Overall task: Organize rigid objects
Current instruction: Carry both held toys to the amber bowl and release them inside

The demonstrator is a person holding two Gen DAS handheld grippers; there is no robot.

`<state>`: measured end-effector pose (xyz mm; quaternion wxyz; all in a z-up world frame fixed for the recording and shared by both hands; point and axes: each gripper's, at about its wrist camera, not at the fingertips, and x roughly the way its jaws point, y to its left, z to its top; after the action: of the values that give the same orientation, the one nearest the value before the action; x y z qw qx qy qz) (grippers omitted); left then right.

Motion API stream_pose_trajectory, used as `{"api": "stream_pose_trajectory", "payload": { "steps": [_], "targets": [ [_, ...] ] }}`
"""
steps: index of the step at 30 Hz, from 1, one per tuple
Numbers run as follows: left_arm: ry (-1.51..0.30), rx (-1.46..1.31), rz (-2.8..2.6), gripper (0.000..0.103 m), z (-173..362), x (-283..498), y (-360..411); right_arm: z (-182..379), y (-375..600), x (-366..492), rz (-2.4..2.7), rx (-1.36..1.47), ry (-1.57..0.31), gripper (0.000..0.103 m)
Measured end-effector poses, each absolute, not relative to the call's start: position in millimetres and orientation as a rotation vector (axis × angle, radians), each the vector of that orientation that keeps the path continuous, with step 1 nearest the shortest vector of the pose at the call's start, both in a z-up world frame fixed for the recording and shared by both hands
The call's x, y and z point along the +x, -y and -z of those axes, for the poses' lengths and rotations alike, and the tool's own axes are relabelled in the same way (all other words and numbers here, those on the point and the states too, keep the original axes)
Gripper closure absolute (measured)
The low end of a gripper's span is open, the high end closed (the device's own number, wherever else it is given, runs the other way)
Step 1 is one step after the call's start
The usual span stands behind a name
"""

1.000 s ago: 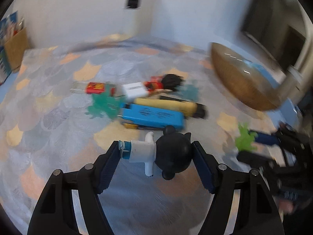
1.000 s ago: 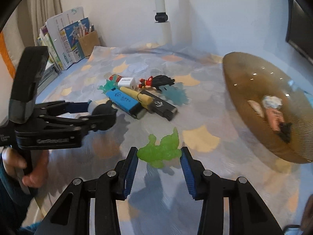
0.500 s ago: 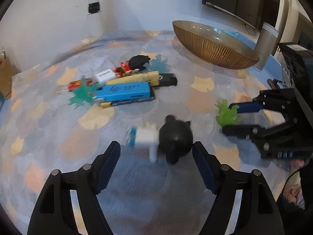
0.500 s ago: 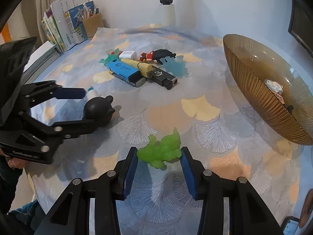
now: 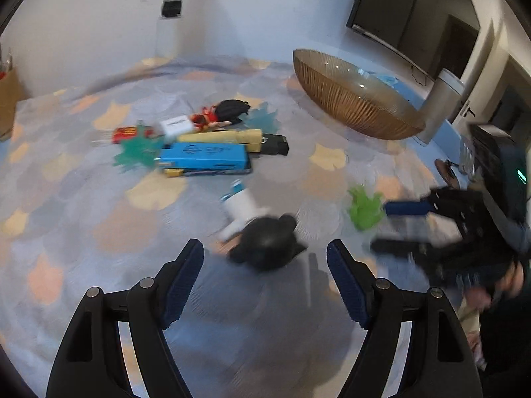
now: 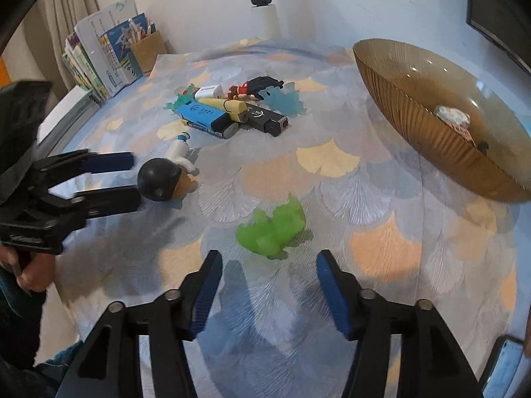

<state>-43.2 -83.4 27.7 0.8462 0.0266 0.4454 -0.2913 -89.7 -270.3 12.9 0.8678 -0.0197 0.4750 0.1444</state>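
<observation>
Fingers (image 6: pixel 333 293) above fan-patterned tablecloth (image 6: pixel 381 199), white wall (image 6: pixel 205 3)

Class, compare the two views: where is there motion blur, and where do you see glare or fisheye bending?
Left wrist view: the black-headed figure and the right tongs smear. Right wrist view: mostly sharp, only the green toy soft; highlights glint on the amber bowl. Both views have dark curved corners.

the left gripper (image 5: pixel 265 258) hung low with its jaws spread wide, nothing between the blue pads (image 5: pixel 186 275). the right gripper (image 6: pixel 267 285) was likewise parted and empty, angled down. a bare hand (image 6: pixel 31 273) gripped the left tool's handle at the edge of the right wrist view.
</observation>
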Motion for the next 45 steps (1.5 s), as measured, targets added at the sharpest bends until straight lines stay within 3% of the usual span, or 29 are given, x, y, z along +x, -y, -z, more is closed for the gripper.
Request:
{"api": "stream_pose_trajectory", "payload": {
  "steps": [7,10,13,15,21,25,27,28,35,37,39,40,45],
  "targets": [
    [-0.954,0.109,0.484,0.032,-12,-38,110,-13,264,-83,-0.235,0.024,-1.013,0.044],
    [-0.942,0.088,0.463,0.048,-11,-39,109,-13,259,-74,-0.203,0.040,-1.000,0.044],
    [-0.932,0.076,0.460,0.050,-12,-39,108,-13,251,-69,-0.187,0.006,-0.977,0.053],
    [-0.926,0.062,0.461,0.050,-12,-40,106,-13,247,-69,-0.204,-0.021,-0.956,0.072],
    [-0.929,0.025,0.469,0.050,-14,-40,104,-14,240,-80,-0.381,-0.151,-0.970,0.072],
    [-0.926,0.025,0.469,0.050,-13,-41,103,-17,261,-86,-0.318,-0.150,-0.994,0.063],
    [-0.924,0.026,0.471,0.050,-13,-41,103,-20,277,-89,-0.289,-0.076,-1.000,0.046],
    [-0.923,0.028,0.471,0.050,-13,-41,104,-20,283,-91,-0.286,-0.031,-1.001,0.043],
    [-0.917,0.046,0.466,0.050,-12,-43,106,-13,261,-97,-0.239,-0.007,-1.009,0.042],
    [-0.916,0.042,0.466,0.050,-12,-44,106,-11,250,-95,-0.201,-0.038,-0.992,0.049],
    [-0.916,0.041,0.467,0.050,-11,-43,105,-9,240,-94,-0.135,-0.105,-0.964,0.068],
    [-0.915,0.042,0.465,0.050,-11,-44,105,-10,239,-94,-0.114,-0.133,-0.949,0.072],
    [-0.887,0.037,0.455,0.050,-17,-47,106,-22,246,-100,-0.138,-0.146,-0.905,0.072]
  ]
}}
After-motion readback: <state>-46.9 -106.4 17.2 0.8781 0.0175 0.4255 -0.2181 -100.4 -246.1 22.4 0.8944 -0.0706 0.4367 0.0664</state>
